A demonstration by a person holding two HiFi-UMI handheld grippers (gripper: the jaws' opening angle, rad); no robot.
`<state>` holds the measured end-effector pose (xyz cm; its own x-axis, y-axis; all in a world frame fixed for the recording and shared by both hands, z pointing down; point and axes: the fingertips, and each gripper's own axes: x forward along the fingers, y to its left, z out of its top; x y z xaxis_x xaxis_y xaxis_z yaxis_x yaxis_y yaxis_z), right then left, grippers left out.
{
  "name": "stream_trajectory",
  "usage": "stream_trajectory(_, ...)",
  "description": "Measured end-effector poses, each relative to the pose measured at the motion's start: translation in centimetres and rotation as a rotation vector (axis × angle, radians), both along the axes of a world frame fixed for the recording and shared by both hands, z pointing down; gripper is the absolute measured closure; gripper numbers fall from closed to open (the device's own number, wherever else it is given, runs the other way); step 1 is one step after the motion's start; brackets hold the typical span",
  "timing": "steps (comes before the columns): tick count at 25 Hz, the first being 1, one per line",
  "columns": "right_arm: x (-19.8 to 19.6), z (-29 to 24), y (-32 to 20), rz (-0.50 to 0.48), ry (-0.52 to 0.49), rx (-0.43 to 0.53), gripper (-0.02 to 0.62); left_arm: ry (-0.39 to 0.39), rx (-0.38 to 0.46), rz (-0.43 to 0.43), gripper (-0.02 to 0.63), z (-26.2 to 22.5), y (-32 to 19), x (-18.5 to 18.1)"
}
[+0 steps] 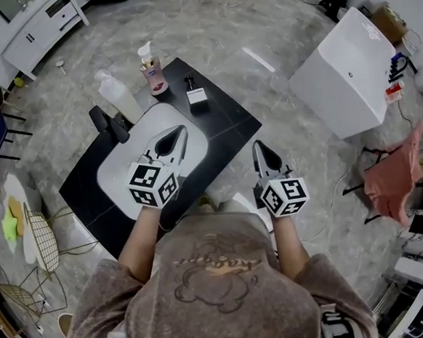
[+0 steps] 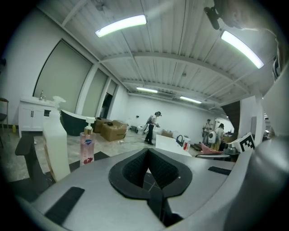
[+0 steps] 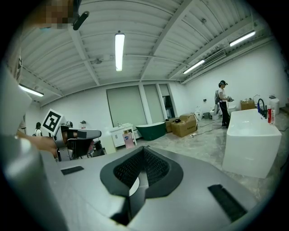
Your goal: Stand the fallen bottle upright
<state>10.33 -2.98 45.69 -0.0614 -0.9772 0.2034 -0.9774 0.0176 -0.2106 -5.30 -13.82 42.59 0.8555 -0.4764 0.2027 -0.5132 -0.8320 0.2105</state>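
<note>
A pink pump bottle (image 1: 153,71) stands upright at the far edge of the black table (image 1: 226,120); the left gripper view shows the same pink bottle (image 2: 86,146). To its left stands a pale spray bottle (image 1: 118,96), upright in the left gripper view (image 2: 56,142). A small black-capped white bottle (image 1: 195,93) sits to the right of the pink one. My left gripper (image 1: 181,133) hovers over the white basin (image 1: 117,168), shut and empty (image 2: 148,151). My right gripper (image 1: 258,148) is beyond the table's right corner, shut and empty (image 3: 143,150).
A black faucet (image 1: 112,123) rises at the basin's left. A large white tub (image 1: 346,74) stands on the floor at the right, a white cabinet (image 1: 40,28) at the far left, wire chairs (image 1: 39,244) at the near left. People work far off (image 2: 152,127).
</note>
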Motion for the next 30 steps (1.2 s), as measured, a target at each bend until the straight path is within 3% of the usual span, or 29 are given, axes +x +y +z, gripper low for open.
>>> stream_trajectory(7, 1.4, 0.1, -2.8, -0.046, -0.017, 0.002, 0.595, 0.006, -0.004, -0.042, 0.588, 0.0, -2.1, 1.3)
stream_trajectory(21, 4.5, 0.2, -11.3, -0.232, -0.008, 0.014, 0.596, -0.007, -0.009, -0.164, 0.588, 0.4, -6.3, 4.6)
stream_trajectory(30, 3.7, 0.5, -16.0, -0.348, -0.035, 0.015, 0.596, 0.008, -0.027, -0.235, 0.588, -0.1, -8.7, 5.0)
